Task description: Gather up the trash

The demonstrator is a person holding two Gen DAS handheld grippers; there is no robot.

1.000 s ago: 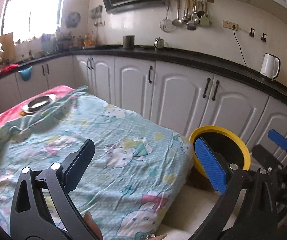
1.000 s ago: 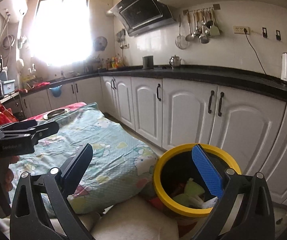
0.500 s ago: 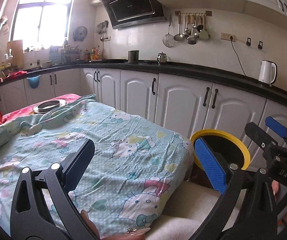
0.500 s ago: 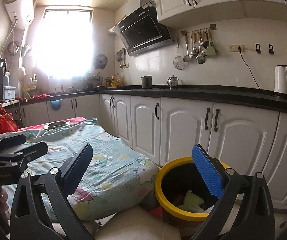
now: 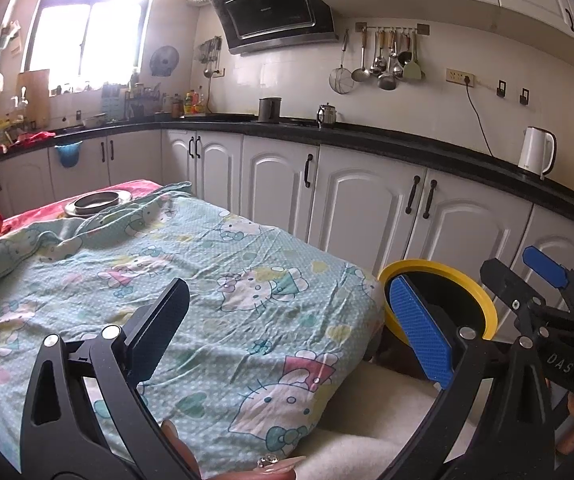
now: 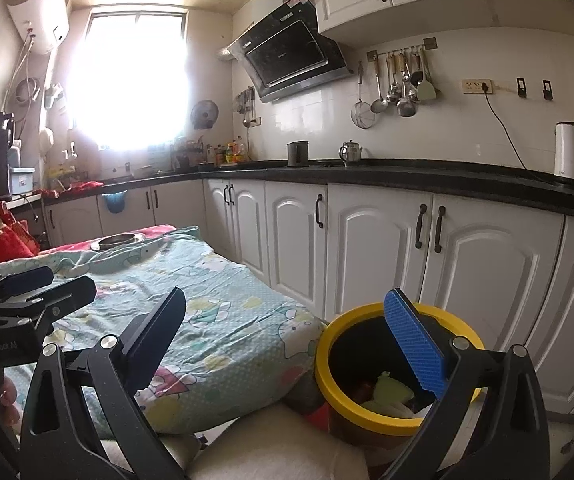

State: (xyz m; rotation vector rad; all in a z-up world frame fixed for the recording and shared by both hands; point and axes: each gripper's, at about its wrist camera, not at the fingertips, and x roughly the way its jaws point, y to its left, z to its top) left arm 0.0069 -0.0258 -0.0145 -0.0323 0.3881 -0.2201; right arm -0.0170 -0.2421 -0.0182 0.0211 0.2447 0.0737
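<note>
A yellow-rimmed black bin [image 6: 375,420] stands on the floor by the corner of a bed, and pale green scraps of trash [image 6: 391,390] lie inside it. My right gripper [image 6: 285,340] is open and empty, with its blue finger in front of the bin's mouth. The left gripper [image 5: 287,332] is also open and empty, above the cartoon-print sheet [image 5: 207,280]. In the left wrist view the bin [image 5: 427,266] shows behind the blue finger and the right gripper [image 5: 527,276] stands beyond it. The left gripper [image 6: 47,286] appears at the left of the right wrist view.
A round metal dish [image 5: 99,202] sits on red cloth at the bed's far end. White cabinets [image 6: 367,248] under a black counter run close behind the bin. A white kettle [image 6: 571,152] stands on the counter. A pale cushion [image 5: 367,420] lies below the grippers.
Both views have tilted upward, so the bin and bed sit lower in frame and more wall shows. Both grippers have stayed open and empty.
</note>
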